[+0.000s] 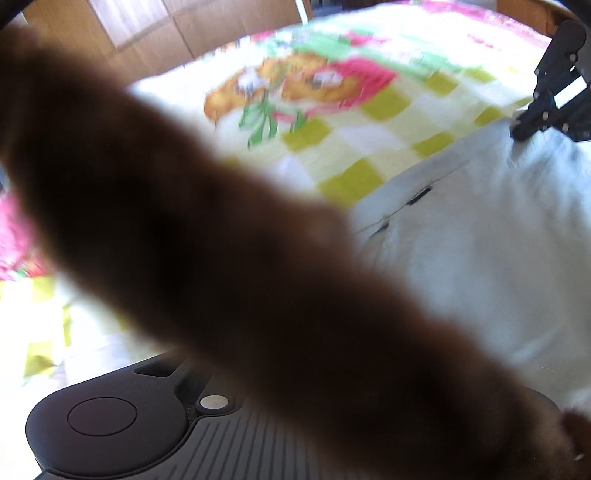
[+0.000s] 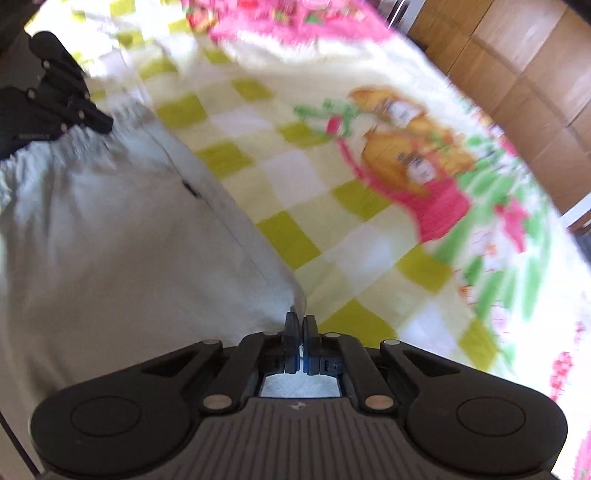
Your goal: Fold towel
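Towel [image 2: 110, 236]: white cloth on a bed, over a blanket [image 2: 280, 177] of yellow-green and white checks with a pink, orange and green cartoon print. One small dark mark sits by a hem seam; what it is cannot be read.

Right gripper [image 2: 300, 328]: seen whole in the right wrist view. Fingers [image 2: 292, 325] drawn together, clamped on a corner of the towel; white cloth shows in the gap behind them. In the left wrist view it [image 1: 524, 127] appears only at the right edge, cut off, its tip touching the towel [image 1: 480, 240].

Left gripper [image 2: 101, 123]: in the right wrist view a black linkage at the upper left, its tip at the towel's far, gathered edge. Its fingertips are not resolved there, and whether they are apart or together cannot be told.

Brown blur [image 1: 221, 258]: only in the left wrist view. A broad, soft, out-of-focus band runs from upper left to lower right, right against the lens. It hides the left gripper's own fingers and most of its body; only the left pivot disc and ribbed top plate show. What the band is cannot be made out.

Wood panels [image 2: 524, 74]: beyond the bed's far side, in both views [image 1: 147, 33].

Both views are smeared; print details are unclear.
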`<state>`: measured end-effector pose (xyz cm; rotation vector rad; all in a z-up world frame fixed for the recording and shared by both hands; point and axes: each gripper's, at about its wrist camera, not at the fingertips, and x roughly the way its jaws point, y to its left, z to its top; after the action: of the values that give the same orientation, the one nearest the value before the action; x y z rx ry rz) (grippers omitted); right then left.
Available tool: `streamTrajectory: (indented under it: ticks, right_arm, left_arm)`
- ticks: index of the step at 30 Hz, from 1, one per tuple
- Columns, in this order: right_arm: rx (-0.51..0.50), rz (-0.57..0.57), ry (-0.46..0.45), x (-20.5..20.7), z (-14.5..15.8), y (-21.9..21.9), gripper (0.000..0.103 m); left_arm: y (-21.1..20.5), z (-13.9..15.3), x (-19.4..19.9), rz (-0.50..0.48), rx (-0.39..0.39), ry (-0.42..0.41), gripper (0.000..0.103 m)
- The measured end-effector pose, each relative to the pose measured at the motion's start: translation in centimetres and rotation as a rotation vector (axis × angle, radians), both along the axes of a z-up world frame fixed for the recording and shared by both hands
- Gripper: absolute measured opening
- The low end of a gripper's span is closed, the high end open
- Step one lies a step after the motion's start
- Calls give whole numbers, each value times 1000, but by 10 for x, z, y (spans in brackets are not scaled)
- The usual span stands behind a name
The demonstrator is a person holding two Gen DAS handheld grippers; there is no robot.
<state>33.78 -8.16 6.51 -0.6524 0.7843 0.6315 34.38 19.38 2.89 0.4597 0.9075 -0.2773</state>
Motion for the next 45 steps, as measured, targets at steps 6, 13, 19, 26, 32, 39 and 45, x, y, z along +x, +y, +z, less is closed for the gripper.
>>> streamTrajectory:
  ticks: [6, 13, 19, 26, 32, 39, 45]
  right_arm:
    - [102, 44, -85, -165, 66, -17, 19]
    - [-27, 106, 61, -273, -36, 13, 22]
    - [125, 73, 69, -242, -6, 17, 38]
    - [331, -143, 118, -88, -29, 72, 65]
    - [405, -209, 281, -39, -67, 106, 50]
    - [537, -38, 76, -109, 4, 129, 21]
    - [325, 290, 34, -212, -32, 190, 21]
  left_arm:
    - [6, 70, -111, -9, -175, -162, 0]
    - [-17, 35, -208, -77, -175, -104, 8]
    - [-10, -1, -203, -47, -194, -23, 8]
    - [6, -4, -165, -24, -238, -43, 8]
    - [32, 0, -162, 1, -261, -51, 9]
    - [68, 22, -184, 42, -299, -118, 9]
    - [106, 38, -221, 139, -308, -169, 12]
